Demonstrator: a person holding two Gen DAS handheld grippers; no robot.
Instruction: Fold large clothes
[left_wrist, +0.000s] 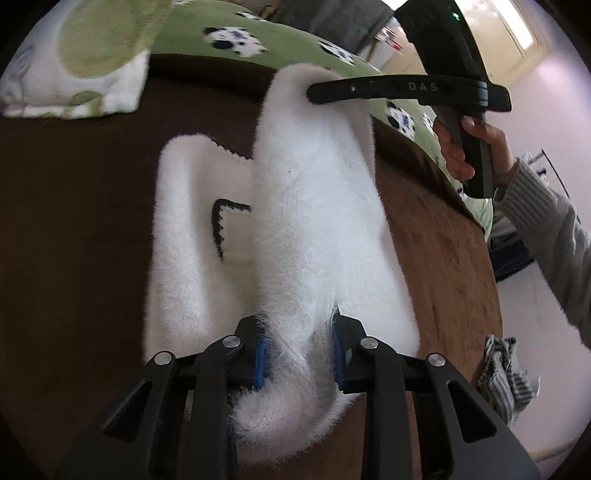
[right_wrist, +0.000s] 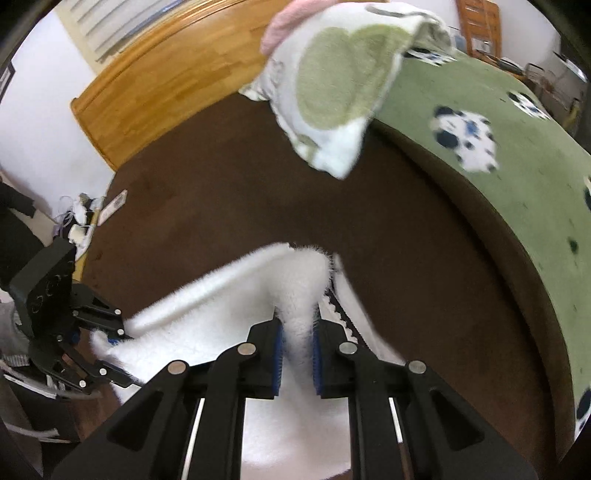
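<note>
Fuzzy white sweater (left_wrist: 314, 221) is marked with a black zigzag line; bed (right_wrist: 221, 206) is covered in dark brown. Green blanket (right_wrist: 517, 155) is printed with white-and-black spotted patches, and the folded towel (right_wrist: 332, 92) is white with pale green circles.

Fuzzy white knit sweater (left_wrist: 314, 206) lies on matt brown plush blanket (left_wrist: 74, 221); headboard (right_wrist: 155, 81) is glossy wood.

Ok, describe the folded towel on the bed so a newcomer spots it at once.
Start at the wooden headboard and the brown blanket below it. At the blanket's far edge, against the green panda-print cover, lies the folded towel. It alone is white with big pale-green circles; the fluffy white garment both tools hold is plain apart from a black mark.
</note>
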